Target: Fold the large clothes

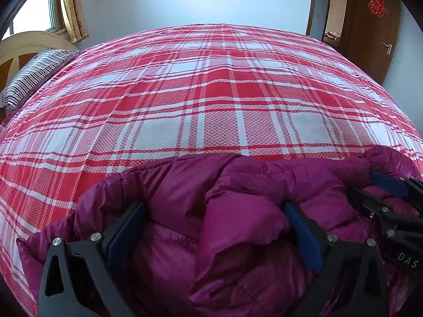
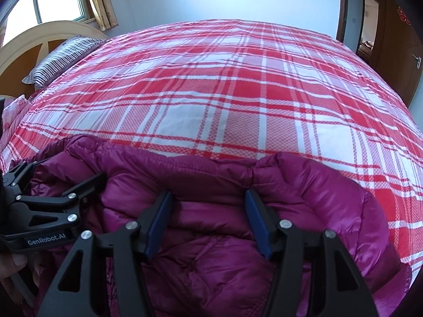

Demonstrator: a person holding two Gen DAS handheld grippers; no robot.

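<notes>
A puffy magenta down jacket [image 1: 238, 179] [image 2: 304, 185] lies bunched on the near part of the bed. In the left wrist view my left gripper [image 1: 214, 206] stands wide open over it, with a thick bulge of jacket between its blue pads. The same left gripper [image 2: 63, 171] shows at the left of the right wrist view, its jaws spread around the jacket's edge. My right gripper [image 2: 208, 194] is pushed down into the jacket with its jaws half closed, the pads pressing on a thick fold. It also appears at the right edge as the right gripper [image 1: 370, 187], with jacket between its jaws.
A red and white plaid sheet [image 1: 211, 92] [image 2: 211, 92] covers the bed beyond the jacket. A striped pillow [image 1: 34, 76] [image 2: 60, 60] lies by the wooden headboard [image 2: 39, 34] at far left. A brown door [image 1: 375, 26] stands at far right. A hand [image 2: 13, 261] holds the left gripper.
</notes>
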